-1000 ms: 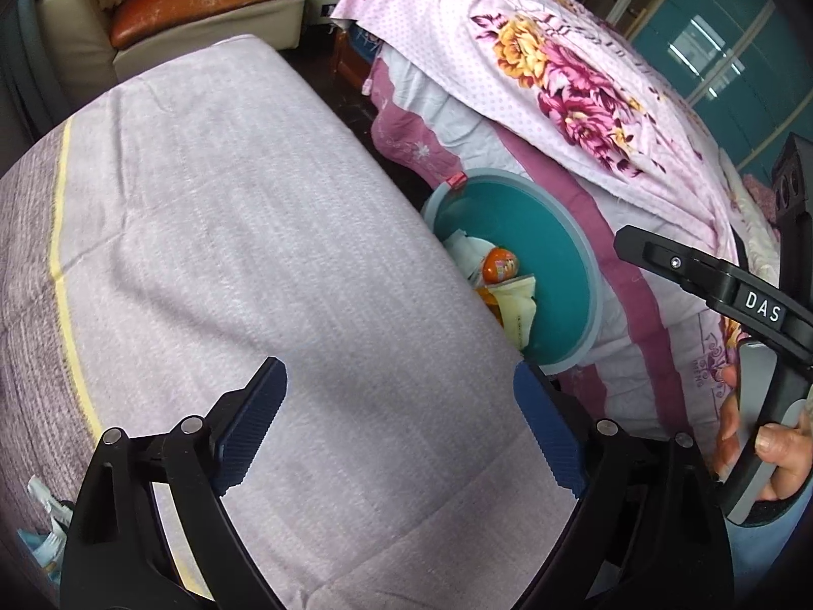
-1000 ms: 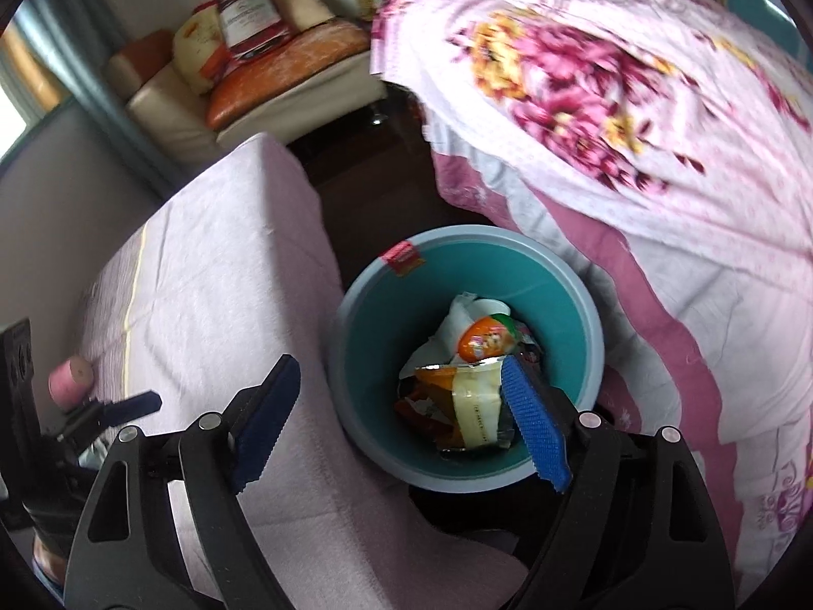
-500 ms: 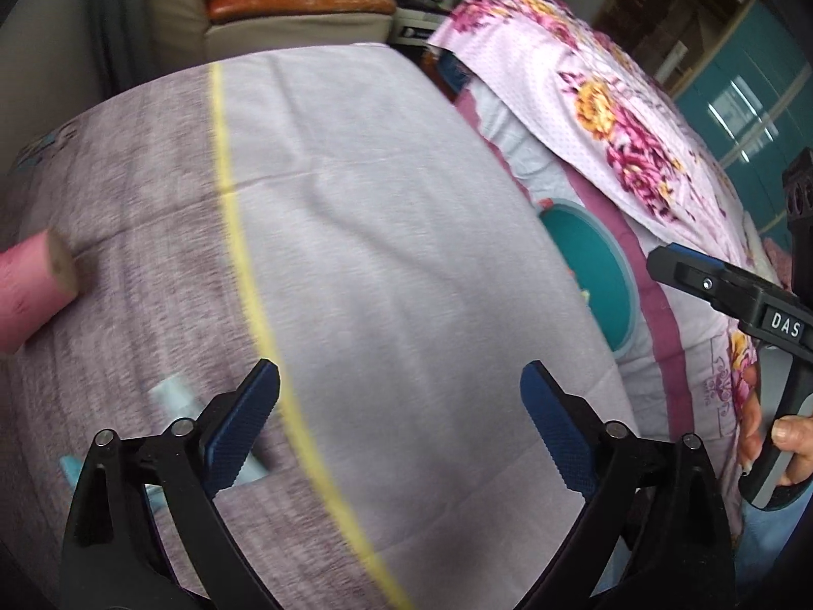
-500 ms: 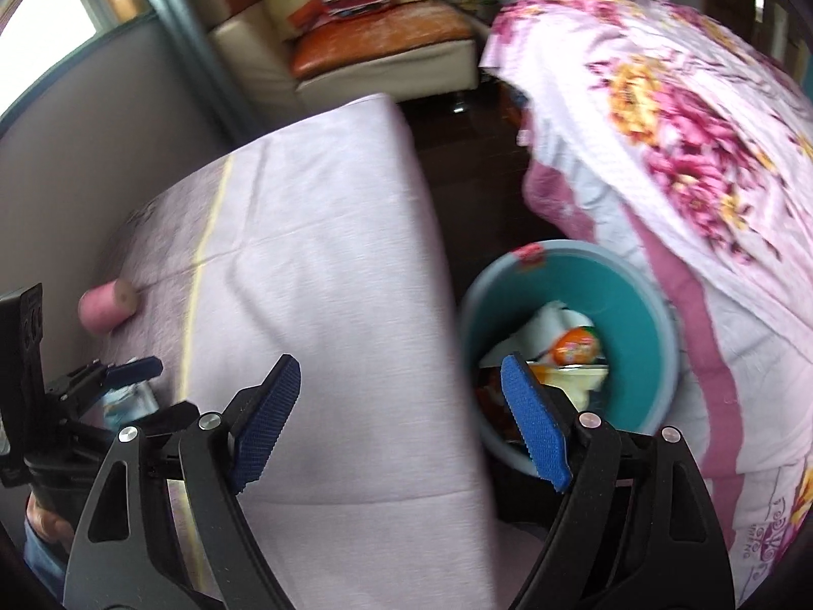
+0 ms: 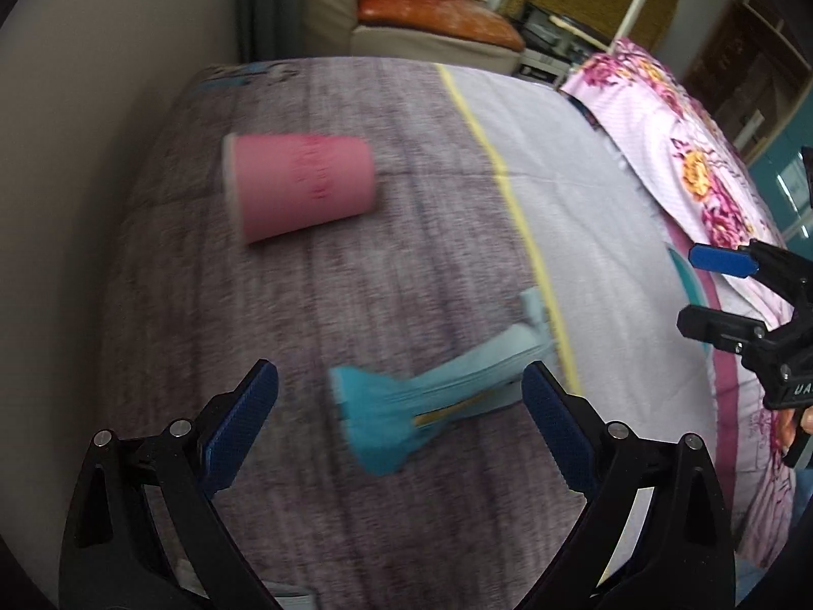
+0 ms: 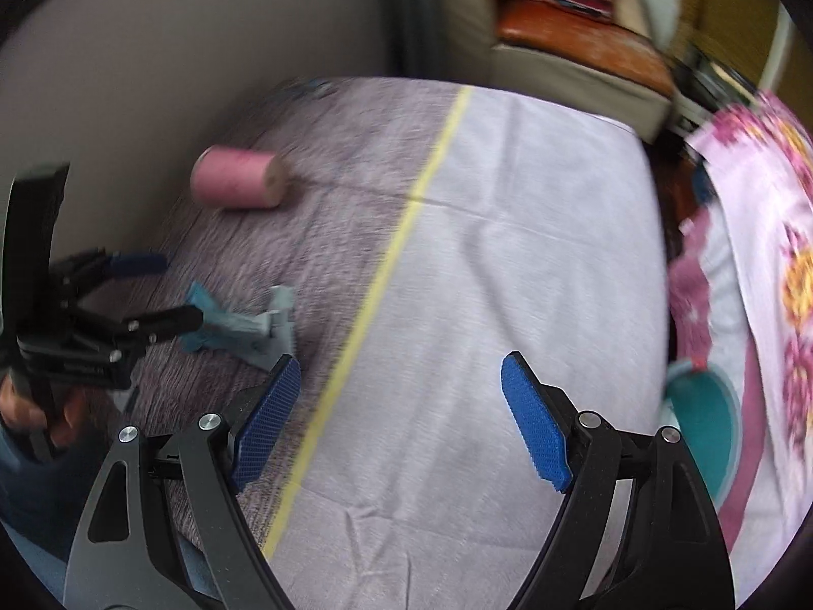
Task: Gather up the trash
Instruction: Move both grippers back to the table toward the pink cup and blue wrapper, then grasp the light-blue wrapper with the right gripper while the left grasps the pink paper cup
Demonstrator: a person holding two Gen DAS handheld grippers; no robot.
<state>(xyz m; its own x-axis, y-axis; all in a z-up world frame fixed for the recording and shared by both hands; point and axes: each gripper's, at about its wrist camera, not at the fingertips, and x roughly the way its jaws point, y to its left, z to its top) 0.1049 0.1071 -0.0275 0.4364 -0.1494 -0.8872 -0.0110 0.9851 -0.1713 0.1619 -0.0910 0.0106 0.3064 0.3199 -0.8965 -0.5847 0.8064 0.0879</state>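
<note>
While lying on the bed (image 5: 584,193):
Wrapper (image 5: 432,401): resting btwn left gripper (image 5: 399,424) fingers, spread wide.
Cup (image 5: 300,188): lying beyond wrapper.
Right gripper (image 6: 401,417): hovering w/ fingers apart, holding nothing.

striped bedcover (image 5: 584,213), floral quilt (image 5: 701,162), sofa (image 5: 432,25)

Ahead of you a plain grey wall (image 5: 127,76) runs beside the bed's grey-and-lilac cover (image 5: 584,203) with its yellow stripe (image 5: 513,203). Beyond stands a cream sofa (image 5: 432,40) with an orange cushion (image 5: 437,20); a floral quilt (image 5: 701,168) lies to your right.
</note>
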